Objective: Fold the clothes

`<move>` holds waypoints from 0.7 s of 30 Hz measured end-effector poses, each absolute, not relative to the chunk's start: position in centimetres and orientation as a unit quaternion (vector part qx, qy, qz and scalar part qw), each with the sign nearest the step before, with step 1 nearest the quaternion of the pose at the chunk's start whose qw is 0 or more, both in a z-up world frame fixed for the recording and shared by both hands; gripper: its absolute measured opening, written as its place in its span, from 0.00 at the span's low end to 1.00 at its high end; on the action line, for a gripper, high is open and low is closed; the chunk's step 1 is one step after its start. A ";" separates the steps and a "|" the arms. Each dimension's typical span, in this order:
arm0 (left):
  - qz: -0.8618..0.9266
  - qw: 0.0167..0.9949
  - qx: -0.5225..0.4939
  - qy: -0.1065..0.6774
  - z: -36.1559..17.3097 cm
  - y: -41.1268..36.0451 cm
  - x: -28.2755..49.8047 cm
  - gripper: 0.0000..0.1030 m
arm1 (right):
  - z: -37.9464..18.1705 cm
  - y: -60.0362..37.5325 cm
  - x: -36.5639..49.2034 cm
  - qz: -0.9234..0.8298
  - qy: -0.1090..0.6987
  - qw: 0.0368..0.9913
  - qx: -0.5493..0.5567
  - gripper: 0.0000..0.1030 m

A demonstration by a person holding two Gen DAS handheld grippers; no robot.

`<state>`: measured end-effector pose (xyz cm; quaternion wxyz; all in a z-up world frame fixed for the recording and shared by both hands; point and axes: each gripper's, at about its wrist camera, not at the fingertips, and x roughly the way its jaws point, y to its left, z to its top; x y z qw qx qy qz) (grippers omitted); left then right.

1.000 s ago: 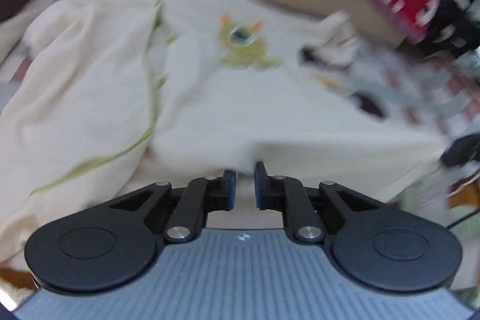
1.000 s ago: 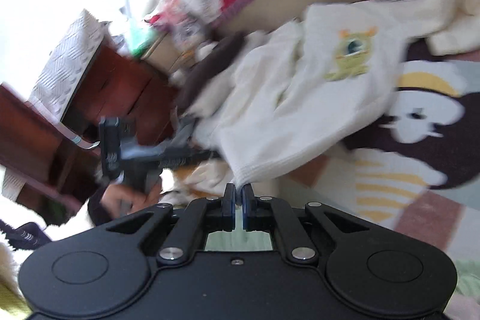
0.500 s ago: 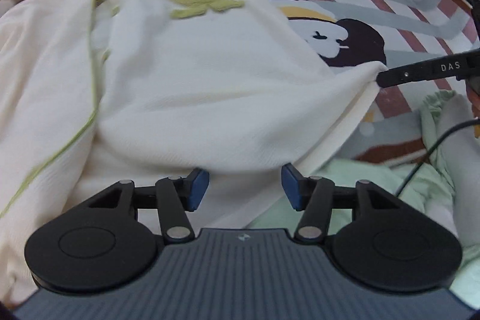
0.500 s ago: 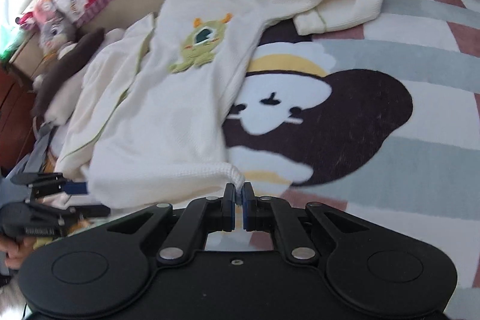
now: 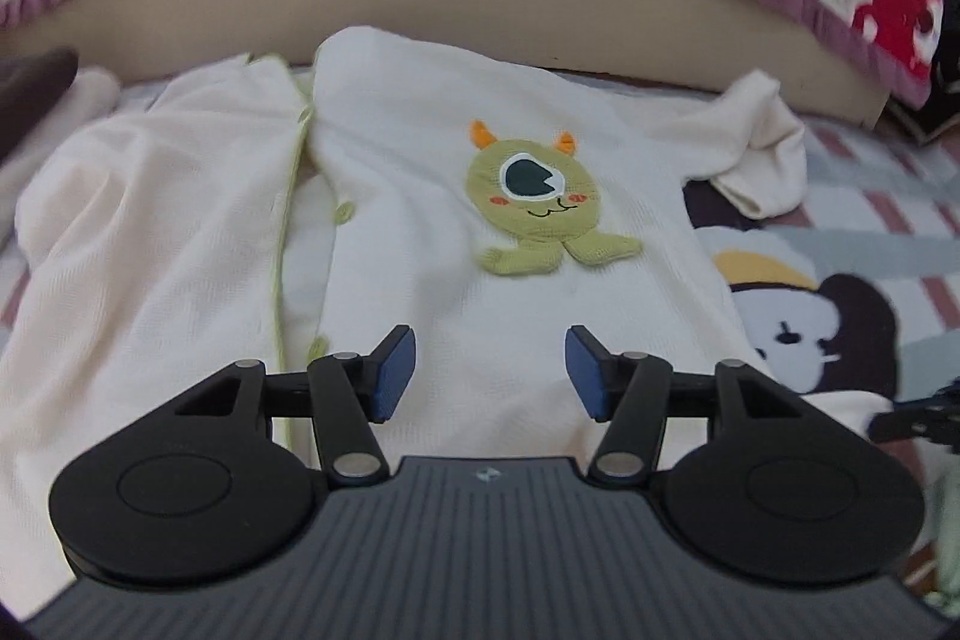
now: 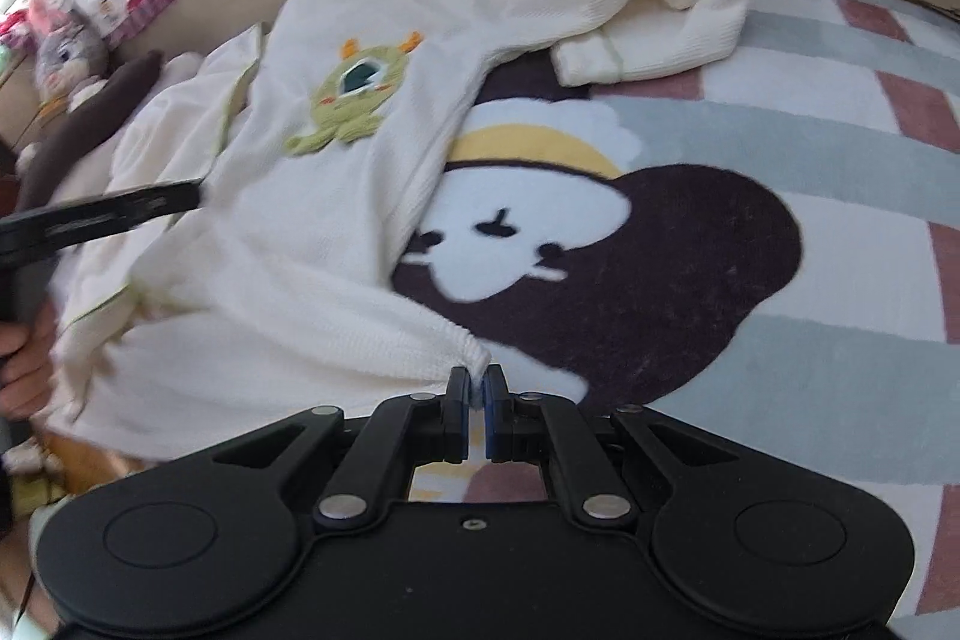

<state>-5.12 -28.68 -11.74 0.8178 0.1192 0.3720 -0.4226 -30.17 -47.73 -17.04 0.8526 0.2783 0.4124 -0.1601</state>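
Cream baby cardigan (image 5: 456, 280) with a green monster patch (image 5: 540, 208) lies mid-frame on a cartoon rug (image 6: 780, 370). Left gripper (image 5: 489, 370) has just opened, pads apart above the cloth, gripping nothing. Right gripper (image 6: 477, 409) pinches the hem corner. Only the right view shows a plush toy (image 6: 66, 46) upper left.

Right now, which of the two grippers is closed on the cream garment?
The right gripper: its jaws pinch the hem corner of the cream garment. The left gripper has open jaws with nothing clamped.
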 end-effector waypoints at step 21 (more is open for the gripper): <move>-0.433 0.795 0.237 0.353 -14.3 -35.4 -5.1 0.52 | -15.5 -43.8 -29.4 -0.112 0.453 0.868 0.170 0.08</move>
